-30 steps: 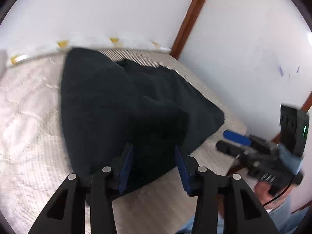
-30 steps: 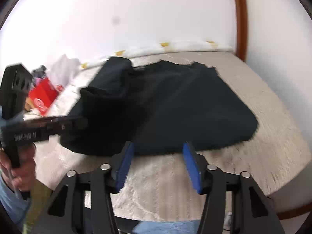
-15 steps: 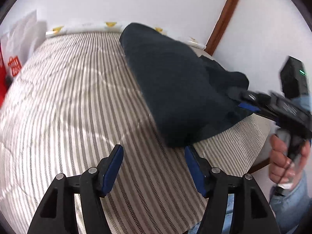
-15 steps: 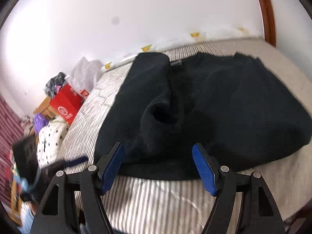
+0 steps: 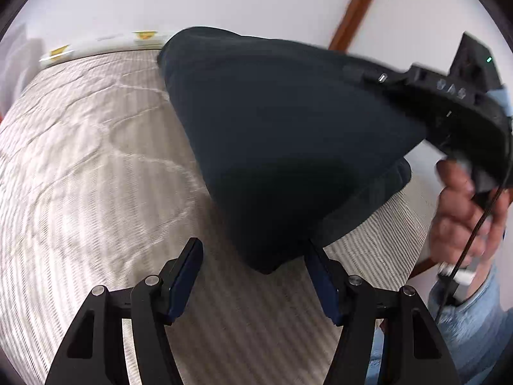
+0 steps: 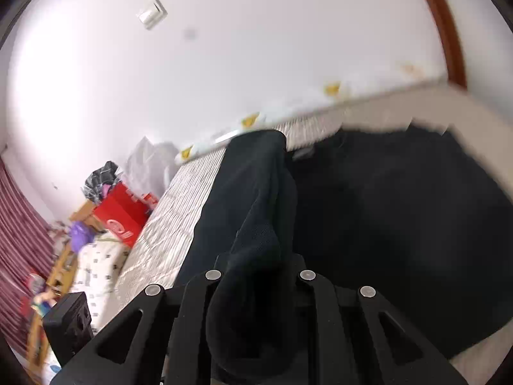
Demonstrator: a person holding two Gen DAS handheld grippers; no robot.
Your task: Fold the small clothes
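Note:
A black sweater lies on the striped bed. My left gripper is open and empty, its fingertips either side of the garment's near corner. My right gripper is shut on the sweater's sleeve and holds it lifted over the body of the garment. In the right wrist view the sleeve cuff runs down between my closed fingers, and the sweater's body spreads to the right. The fingertips themselves are hidden by the cloth.
A white wall and a brown door frame stand behind the bed. Beside the bed on the left are a red bag, a white plastic bag and a cluttered wooden shelf.
My right gripper has closed on the sleeve and lifted it across the sweater. My left gripper has let go of the cloth, opened and pulled back toward the near corner.

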